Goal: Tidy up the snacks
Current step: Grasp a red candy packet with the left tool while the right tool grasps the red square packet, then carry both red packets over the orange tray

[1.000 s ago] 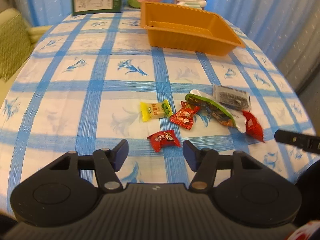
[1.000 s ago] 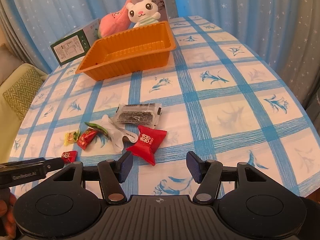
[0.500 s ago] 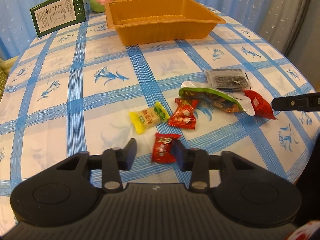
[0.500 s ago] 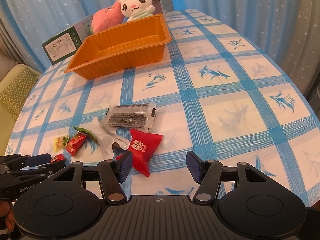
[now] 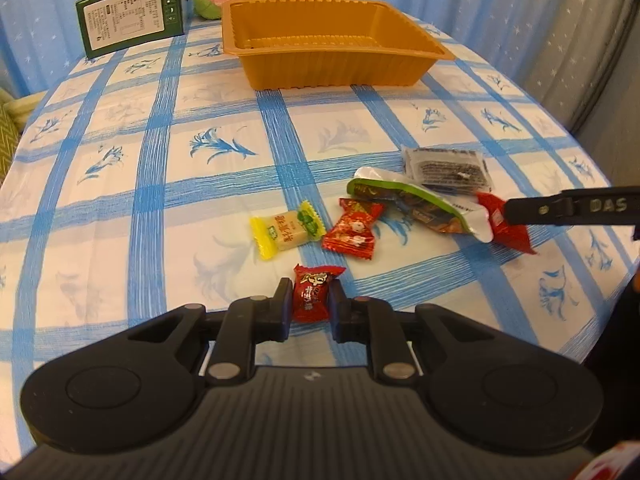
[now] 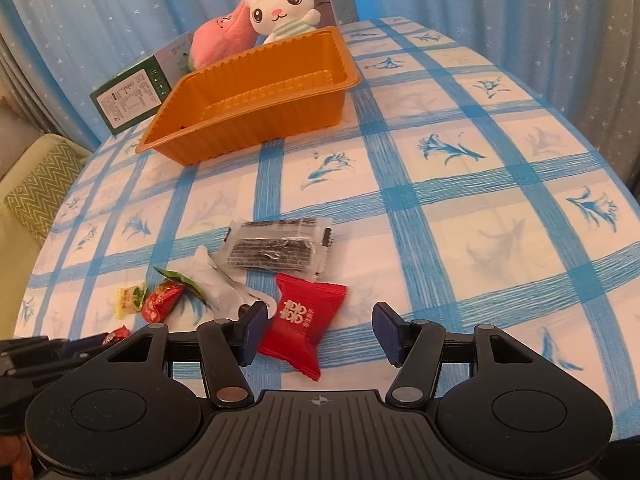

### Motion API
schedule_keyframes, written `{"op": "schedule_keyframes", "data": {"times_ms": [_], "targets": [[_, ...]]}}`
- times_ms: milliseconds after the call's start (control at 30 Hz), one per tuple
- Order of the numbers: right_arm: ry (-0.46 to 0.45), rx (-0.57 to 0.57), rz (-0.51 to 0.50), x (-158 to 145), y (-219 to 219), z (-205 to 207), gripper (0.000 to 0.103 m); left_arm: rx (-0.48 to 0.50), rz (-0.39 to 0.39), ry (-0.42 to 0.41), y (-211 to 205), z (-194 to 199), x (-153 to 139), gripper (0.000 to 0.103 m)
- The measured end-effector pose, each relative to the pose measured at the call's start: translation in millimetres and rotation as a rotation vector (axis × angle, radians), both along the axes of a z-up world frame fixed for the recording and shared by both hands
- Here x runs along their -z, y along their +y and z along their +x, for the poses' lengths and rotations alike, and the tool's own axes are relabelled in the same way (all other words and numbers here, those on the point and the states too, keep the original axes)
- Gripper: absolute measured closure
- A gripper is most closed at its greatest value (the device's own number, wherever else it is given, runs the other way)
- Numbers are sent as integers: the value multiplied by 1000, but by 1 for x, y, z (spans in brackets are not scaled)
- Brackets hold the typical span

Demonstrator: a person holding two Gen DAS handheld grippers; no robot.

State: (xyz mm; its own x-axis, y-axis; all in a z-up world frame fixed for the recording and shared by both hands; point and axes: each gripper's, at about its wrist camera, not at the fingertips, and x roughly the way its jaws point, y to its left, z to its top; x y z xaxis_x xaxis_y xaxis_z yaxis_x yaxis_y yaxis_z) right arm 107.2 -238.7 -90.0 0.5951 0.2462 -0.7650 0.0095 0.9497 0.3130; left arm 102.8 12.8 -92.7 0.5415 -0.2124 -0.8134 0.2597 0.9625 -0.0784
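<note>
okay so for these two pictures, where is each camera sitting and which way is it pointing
Left wrist: on the left gripper, facing down the checked tablecloth toward the orange plastic tray; its fingers clamp a small red wrapped candy.
Right wrist: on the right gripper, jaws open over a red square snack packet; part of a hand shows.
Shared: tray, white plush rabbit, snack pile, each other's gripper.

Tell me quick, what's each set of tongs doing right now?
Left tongs: closed on the small red candy.
Right tongs: open, holding nothing; the red packet lies between them, untouched on the right side.
</note>
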Motion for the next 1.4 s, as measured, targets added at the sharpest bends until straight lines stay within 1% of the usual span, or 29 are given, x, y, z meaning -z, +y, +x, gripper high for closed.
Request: {"op": "schedule_keyframes", "data": {"times_ms": [233, 300, 367, 433, 567, 800, 1067, 1400], "targets": [[15, 7, -13, 12, 6, 9, 45, -5, -15, -15, -3, -2, -6, 87], [9, 7, -22, 13, 8, 10, 50, -6, -18, -17, -3, -2, -7, 87], [4, -10, -37, 13, 11, 11, 67, -7, -18, -15, -3, -2, -7, 87], [2, -19, -58, 14, 13, 11, 73, -5, -20, -14, -4, -4, -7, 87], [6, -31, -63, 12, 13, 9, 77, -6, -24, -17, -6, -7, -9, 87], [-45, -20, -76, -6, 8, -7, 77, -19, -31, -40, -9, -12, -21, 87], [-83, -20, -62, -31, 6, -19, 77, -29, -48, -73, -16, -18, -38, 87], [-94, -38, -61, -40, 11, -29, 77, -53, -58, -86, -16, -24, -52, 87]]}}
